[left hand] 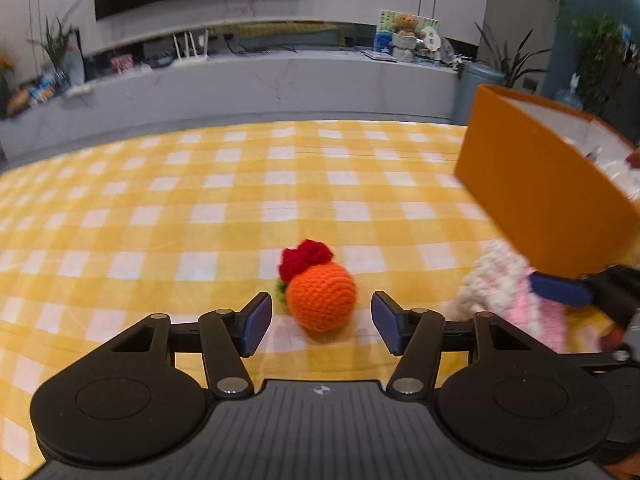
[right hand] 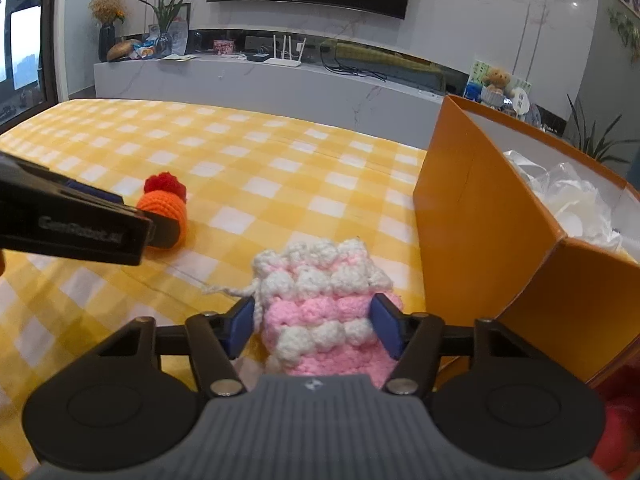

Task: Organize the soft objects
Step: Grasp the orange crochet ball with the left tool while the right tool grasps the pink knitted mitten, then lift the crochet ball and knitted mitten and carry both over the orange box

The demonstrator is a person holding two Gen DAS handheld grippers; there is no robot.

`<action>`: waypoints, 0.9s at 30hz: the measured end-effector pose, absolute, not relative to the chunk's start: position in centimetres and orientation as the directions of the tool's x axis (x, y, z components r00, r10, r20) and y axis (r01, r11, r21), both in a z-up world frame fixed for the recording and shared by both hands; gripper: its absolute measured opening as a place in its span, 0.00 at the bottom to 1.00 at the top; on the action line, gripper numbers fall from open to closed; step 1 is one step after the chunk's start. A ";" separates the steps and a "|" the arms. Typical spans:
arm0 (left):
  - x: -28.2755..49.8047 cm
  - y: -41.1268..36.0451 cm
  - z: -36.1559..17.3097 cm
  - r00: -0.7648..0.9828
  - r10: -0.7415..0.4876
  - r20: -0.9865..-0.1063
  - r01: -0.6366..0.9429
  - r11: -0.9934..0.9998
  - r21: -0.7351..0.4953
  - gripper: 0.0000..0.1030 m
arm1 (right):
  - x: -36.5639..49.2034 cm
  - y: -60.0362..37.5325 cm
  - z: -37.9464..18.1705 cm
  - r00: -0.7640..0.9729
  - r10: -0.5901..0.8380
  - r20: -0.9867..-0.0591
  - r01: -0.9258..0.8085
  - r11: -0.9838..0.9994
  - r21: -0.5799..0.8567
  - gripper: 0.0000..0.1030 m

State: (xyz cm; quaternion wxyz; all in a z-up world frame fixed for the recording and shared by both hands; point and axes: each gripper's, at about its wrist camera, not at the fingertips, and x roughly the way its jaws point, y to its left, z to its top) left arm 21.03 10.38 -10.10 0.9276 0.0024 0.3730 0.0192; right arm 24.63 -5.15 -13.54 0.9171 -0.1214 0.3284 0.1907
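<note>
An orange crocheted ball with a red flower top lies on the yellow checked tablecloth. My left gripper is open, its blue pads on either side of the ball and not touching it. A pink and white crocheted pouch lies on the cloth between the pads of my right gripper, which is open around it; the pads are at its sides. The pouch also shows in the left wrist view, and the ball in the right wrist view.
An open orange box with white paper inside stands on the table right of the pouch; it also shows in the left wrist view. Something red lies at the far right. A grey TV console runs behind the table.
</note>
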 end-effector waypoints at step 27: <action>20.3 9.7 -8.9 0.772 0.017 -0.636 0.021 0.998 0.053 0.43 | 22.2 -5.6 -12.5 0.759 0.268 -0.593 -0.436 0.886 -0.157 0.23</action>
